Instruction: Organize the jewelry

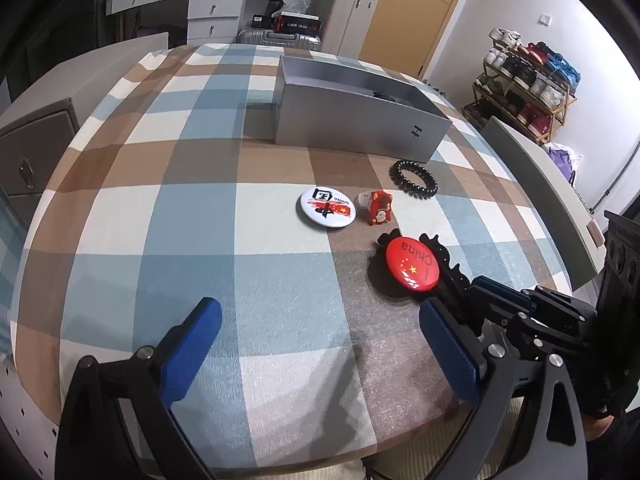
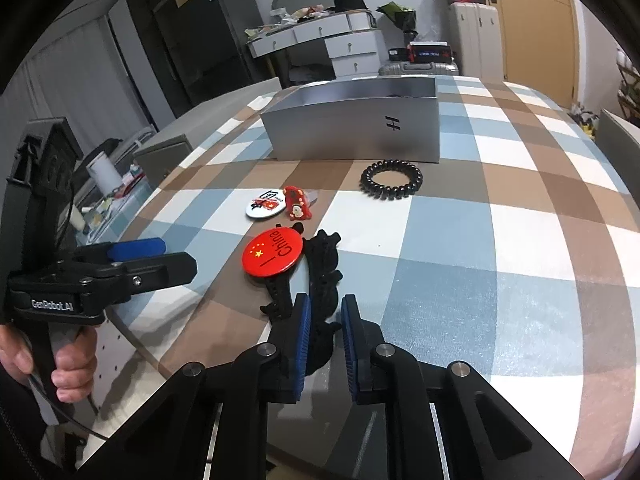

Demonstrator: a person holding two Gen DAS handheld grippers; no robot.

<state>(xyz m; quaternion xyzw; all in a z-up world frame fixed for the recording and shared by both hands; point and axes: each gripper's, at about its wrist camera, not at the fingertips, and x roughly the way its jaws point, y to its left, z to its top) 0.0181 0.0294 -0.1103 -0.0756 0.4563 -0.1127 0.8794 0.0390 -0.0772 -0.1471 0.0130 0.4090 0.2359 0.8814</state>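
Observation:
A black claw hair clip (image 2: 325, 258) lies on the checked tablecloth, with a red "China" badge (image 2: 272, 254) leaning on its left side. My right gripper (image 2: 325, 306) is shut on the near end of the clip, its blue pads pressing both sides. The left gripper (image 1: 320, 310) hovers open over bare cloth, left of the red badge (image 1: 412, 266), with nothing between its fingers. Further back lie a white badge (image 1: 327, 208), a small red figurine clip (image 1: 379, 208) and a black spiral hair tie (image 1: 414, 180). Behind them stands an open silver box (image 1: 360, 132).
The round table (image 1: 200, 200) carries a blue, brown and white checked cloth. A grey chair back (image 1: 540, 184) stands at its right edge. A shoe rack (image 1: 528, 80), a suitcase and white drawers line the room behind. A person's hand (image 2: 72, 364) holds the left gripper's handle.

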